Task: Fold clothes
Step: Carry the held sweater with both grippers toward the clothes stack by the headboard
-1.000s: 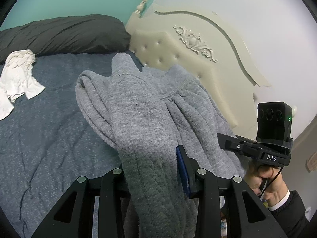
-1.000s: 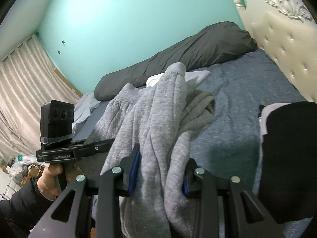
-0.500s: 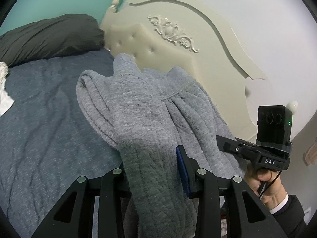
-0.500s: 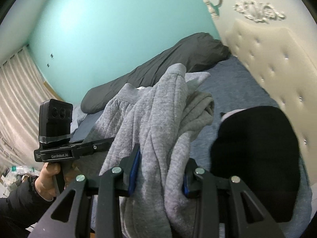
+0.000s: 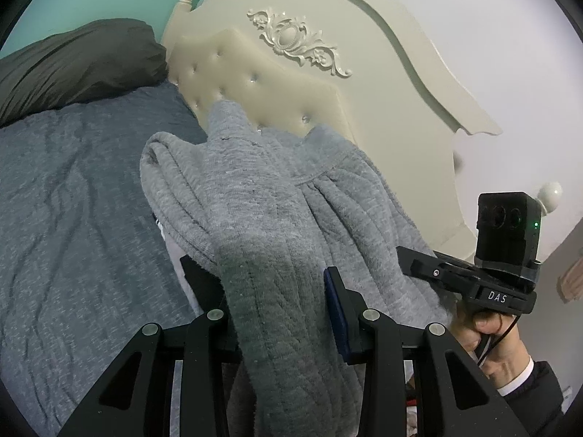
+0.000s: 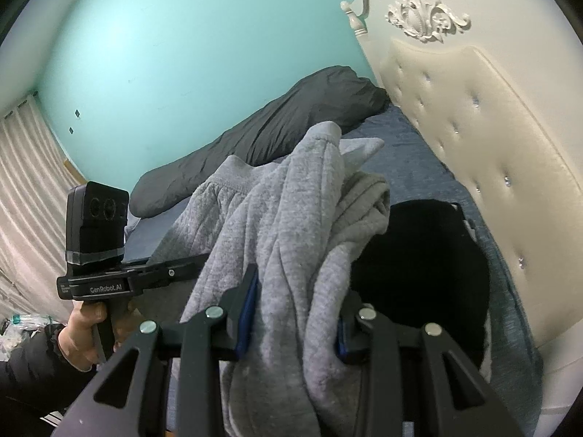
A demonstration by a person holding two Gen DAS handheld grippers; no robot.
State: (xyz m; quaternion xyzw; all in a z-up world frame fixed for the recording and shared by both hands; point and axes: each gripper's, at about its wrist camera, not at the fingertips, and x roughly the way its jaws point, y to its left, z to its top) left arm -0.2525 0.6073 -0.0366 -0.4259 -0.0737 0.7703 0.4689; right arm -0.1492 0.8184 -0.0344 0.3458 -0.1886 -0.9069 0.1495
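Note:
A folded grey knit garment (image 5: 262,196) hangs bunched between both grippers, lifted above the blue-grey bed (image 5: 73,200). My left gripper (image 5: 277,291) is shut on one thick end of it, and the cloth drapes over the jaws. The same grey garment (image 6: 291,225) fills the right wrist view, where my right gripper (image 6: 297,307) is shut on its other end. Below it lies a folded black garment (image 6: 422,266) on the bed beside the headboard. Each view shows the other hand-held gripper: the right one (image 5: 473,276) and the left one (image 6: 120,280).
A cream tufted headboard (image 5: 291,83) with carved trim stands close ahead. A dark grey pillow (image 5: 76,62) lies along the teal wall (image 6: 182,54). Curtains (image 6: 22,189) hang at far left. A person's hand (image 5: 488,331) and dark sleeve grip the handle.
Both grippers carried the grey garment sideways toward the headboard. The white cloth left the left wrist view. The black garment now sits under the grey one in the right wrist view.

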